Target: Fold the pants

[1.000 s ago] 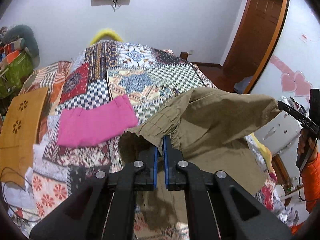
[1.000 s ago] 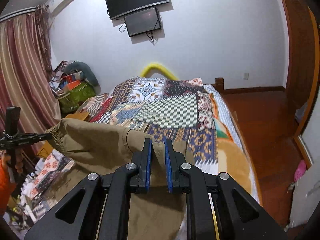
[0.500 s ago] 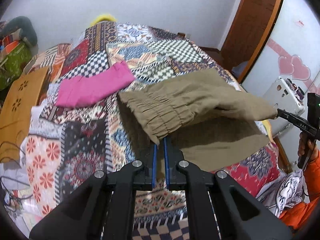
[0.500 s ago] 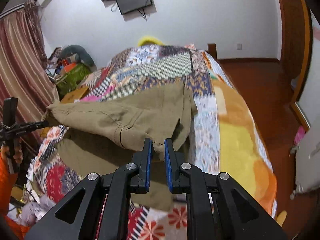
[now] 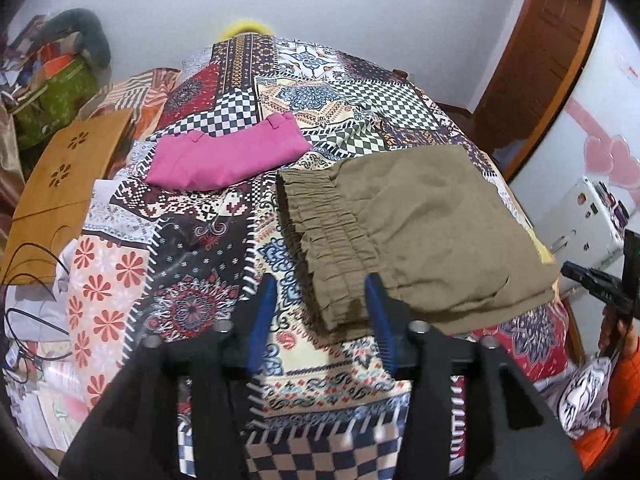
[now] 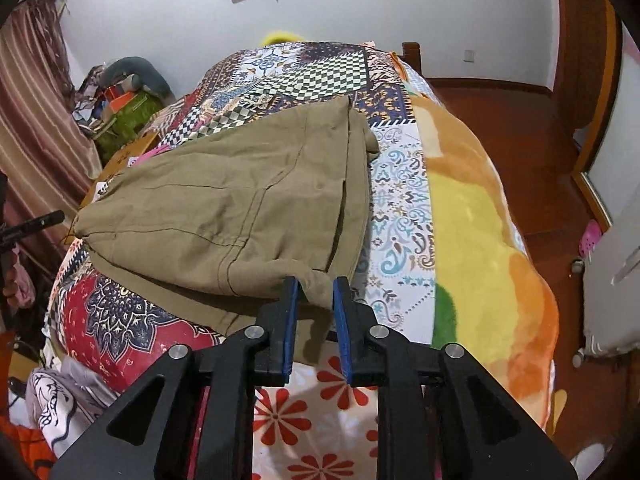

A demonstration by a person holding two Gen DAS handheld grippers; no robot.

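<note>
My left gripper [image 5: 320,312] jaws are opening, pants [image 5: 404,216] waistband loose between; right gripper [image 6: 314,300] jaws opening, slightly apart, hem corner between.

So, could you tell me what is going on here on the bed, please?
A person is folding a pair of olive pants on a bed covered with a patchwork quilt, using a handheld gripper in each hand. The pants lie folded over on the quilt. The left gripper is opening around the elastic waistband corner, its pads clear of the cloth. The right gripper is opening too, with a corner of fabric between its pads. A folded pink garment lies farther up the bed.
</note>
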